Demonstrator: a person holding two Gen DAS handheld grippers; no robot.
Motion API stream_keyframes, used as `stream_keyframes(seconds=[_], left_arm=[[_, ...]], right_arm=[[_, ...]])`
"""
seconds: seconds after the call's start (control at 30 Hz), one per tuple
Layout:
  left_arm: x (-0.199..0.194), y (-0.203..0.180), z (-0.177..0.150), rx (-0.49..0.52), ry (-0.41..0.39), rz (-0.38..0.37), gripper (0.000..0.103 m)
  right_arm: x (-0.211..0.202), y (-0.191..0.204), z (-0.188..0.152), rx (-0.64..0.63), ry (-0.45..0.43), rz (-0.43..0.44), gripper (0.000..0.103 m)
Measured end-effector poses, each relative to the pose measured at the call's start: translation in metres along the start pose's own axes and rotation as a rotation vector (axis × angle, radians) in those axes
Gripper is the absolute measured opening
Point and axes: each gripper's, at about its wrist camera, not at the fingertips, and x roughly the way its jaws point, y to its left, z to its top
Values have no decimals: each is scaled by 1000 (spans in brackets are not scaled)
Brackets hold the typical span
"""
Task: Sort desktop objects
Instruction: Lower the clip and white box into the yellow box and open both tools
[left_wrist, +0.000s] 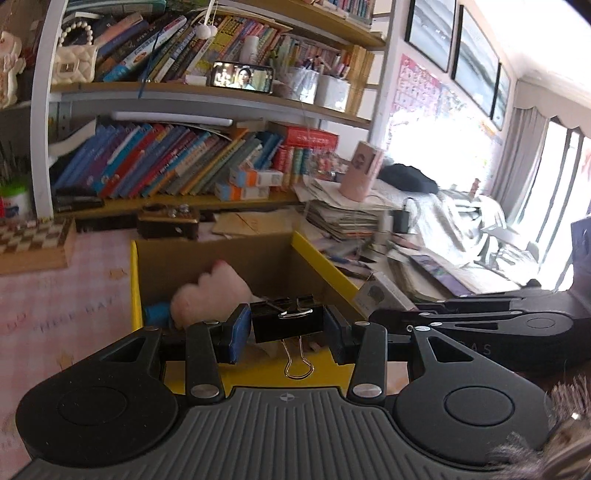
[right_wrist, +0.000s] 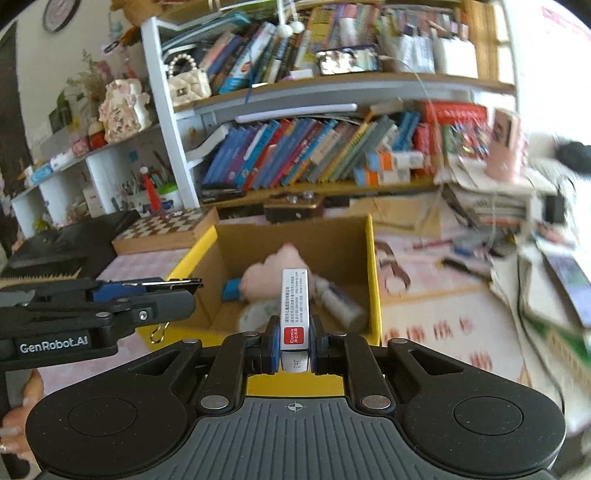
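My left gripper (left_wrist: 287, 326) is shut on a black binder clip (left_wrist: 288, 320), held over the near edge of the yellow-rimmed cardboard box (left_wrist: 321, 258). My right gripper (right_wrist: 293, 341) is shut on a small white staple box with a red label (right_wrist: 293, 306), held over the near rim of the same cardboard box (right_wrist: 373, 266). Inside lie a pink plush toy (left_wrist: 210, 291), a blue item (left_wrist: 157, 312) and a white tube (right_wrist: 340, 301). The left gripper shows in the right wrist view (right_wrist: 147, 291) at the box's left side.
A chessboard box (right_wrist: 166, 229) stands left of the box. Bookshelves (left_wrist: 166, 158) run along the back. Stacks of papers (left_wrist: 343, 214) with a pink cup (left_wrist: 360, 170) sit to the right. Pens and clutter (right_wrist: 458, 254) lie on the pink desk mat.
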Motion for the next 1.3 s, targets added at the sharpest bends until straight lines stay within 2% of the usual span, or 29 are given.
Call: stream_keyframes(seconds=[0.13,0.37,0.57,0.77,1.03,1.1,1.23,1.3], left_arm=[[37,10,15,31,37,37,40],[99,22,25,102,185,88,40],[127,23,19,128,281,113,40],[143,23,9,138,361,128,40],[146,21,2,158,400,138,43],[143,23,0,145,392,156,52],[130,24,3,121,340,149,58],[121,20,7,127,292,165,69]], right_arm=[[35,-3,16,-92,36,3,14],[98,-1,30,-324,214,20,14],[131,2,28,-419,385,77,14],[148,9,20,-479,480,109,14],[151,9,20,-469,498,119,14],[152,9,21,-469,488,113,14],[140,8,25,-449,439,103,18],[129,7,28,-445,403,98,18]])
